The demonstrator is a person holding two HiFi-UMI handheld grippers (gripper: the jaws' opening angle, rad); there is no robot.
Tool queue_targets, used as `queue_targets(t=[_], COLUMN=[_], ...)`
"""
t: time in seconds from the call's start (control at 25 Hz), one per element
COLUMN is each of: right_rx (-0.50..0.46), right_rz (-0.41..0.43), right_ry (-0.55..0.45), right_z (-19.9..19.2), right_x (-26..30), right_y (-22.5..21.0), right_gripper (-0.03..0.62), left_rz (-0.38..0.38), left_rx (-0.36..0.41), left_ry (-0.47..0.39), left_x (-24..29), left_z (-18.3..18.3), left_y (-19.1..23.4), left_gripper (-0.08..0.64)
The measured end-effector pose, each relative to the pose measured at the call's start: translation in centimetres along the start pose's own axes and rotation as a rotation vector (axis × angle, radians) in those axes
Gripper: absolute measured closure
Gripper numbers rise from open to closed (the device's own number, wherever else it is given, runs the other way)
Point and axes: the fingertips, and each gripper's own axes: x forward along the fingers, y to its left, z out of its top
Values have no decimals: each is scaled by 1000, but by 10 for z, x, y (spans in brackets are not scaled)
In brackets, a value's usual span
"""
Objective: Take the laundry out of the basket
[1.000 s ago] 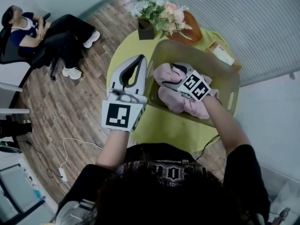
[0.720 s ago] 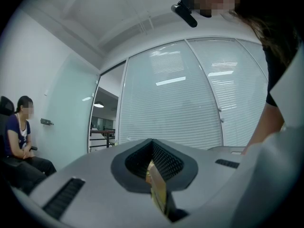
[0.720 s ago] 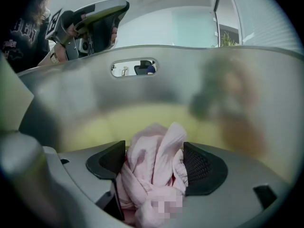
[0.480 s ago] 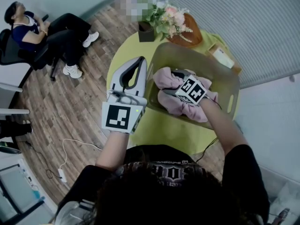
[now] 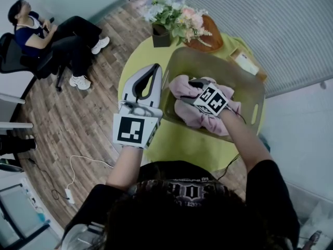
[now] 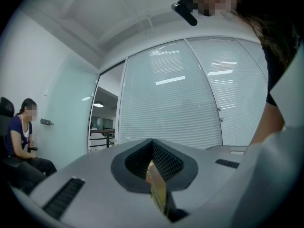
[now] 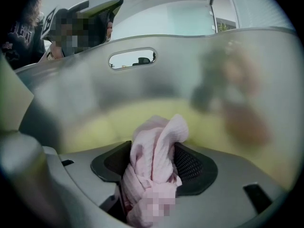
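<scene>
Right tool [image 7: 154,158] is down inside the basket [image 5: 258,95], angled into the pile. Its jaws have just been closing and are now clamped on a bunched fold of the pink laundry [image 5: 200,117]. In the right gripper view the cloth fills the gap and touches both pads, with a tuft sticking up past the tips.

The rest of the laundry lies in a heap on the basket floor, left of centre, all inside the walls. The basket is a translucent tan tub with slot handles. It sits on the right half of the round yellow-green surface [image 5: 182,145].

Left tool [image 5: 155,68] is held level just left of the basket's left wall, pointing to the far side. Its jaws are together. In the left gripper view a thin yellowish strip shows in the seam between the pads; I can't tell what it is. I also can't tell if this tool touches the basket.

At the far edge of the surface there's a bunch of flowers [image 5: 177,13] in a dark pot [image 5: 161,34], with a brown wooden piece [image 5: 212,33] just right of it. A small pale box [image 5: 244,61] sits beyond the basket's far right corner.

A person [image 5: 47,38] sits in a chair at far left on the wood floor [image 5: 67,119], well apart from the surface.
</scene>
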Motion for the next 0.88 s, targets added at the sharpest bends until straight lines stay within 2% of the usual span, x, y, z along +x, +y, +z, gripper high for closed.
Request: queue_targets(t=[0.44,0.64,0.88], right_rx=[-21,-17,27], right_rz=[-4,-17,-48], right_ry=[43,46,-8], right_z=[2,4,10], right_x=[-1,-2,-12], right_y=[0,0,-5], right_gripper=[427,456,469], left_rz=[17,15,8], left_rx=[8,8,5], left_ry=[3,-5,-7], left_x=[-8,-9,-10], left_z=[2,6,6], left_y=[3,3,0], left_gripper=[563,563,563])
